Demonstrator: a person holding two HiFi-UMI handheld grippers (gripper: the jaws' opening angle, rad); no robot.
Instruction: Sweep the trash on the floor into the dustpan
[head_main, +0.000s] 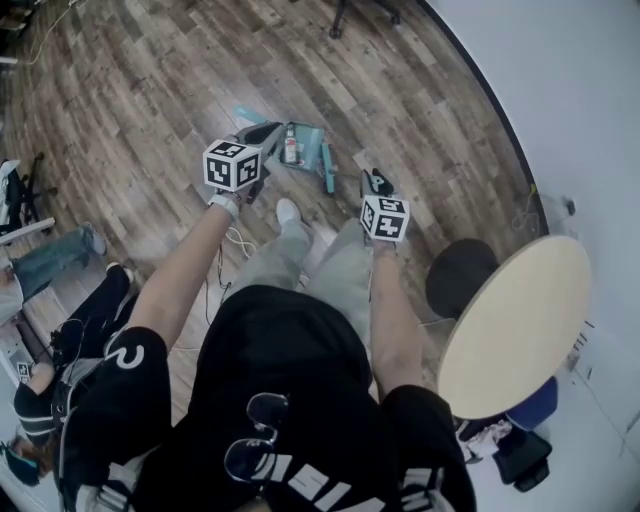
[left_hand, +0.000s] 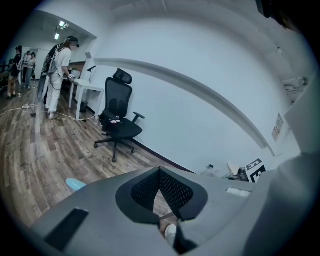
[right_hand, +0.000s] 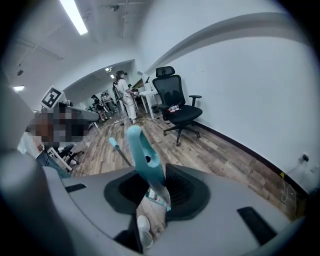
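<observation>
Open wood-plank floor (head_main: 150, 90) spreads left and far, with a white wall (head_main: 560, 80) close on the right. The teal plastic dustpan (head_main: 312, 140) lies ahead of the feet. Its long handle (right_hand: 143, 150) rises toward the person, pinched by the right gripper (right_hand: 151, 175). The left gripper (left_hand: 160, 171) is pressed together, empty.

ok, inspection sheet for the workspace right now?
Surface: wood-plank floor.
Job's things: teal dustpan on the floor, bottle lying in it; teal handle in the right gripper.
Clutter: round table beside the person.
Grippers: left gripper shut, empty; right gripper shut on the handle.
Cables: white cable looped by the person's shoe.
Surroundings: white wall, office chair, people at desks.
</observation>
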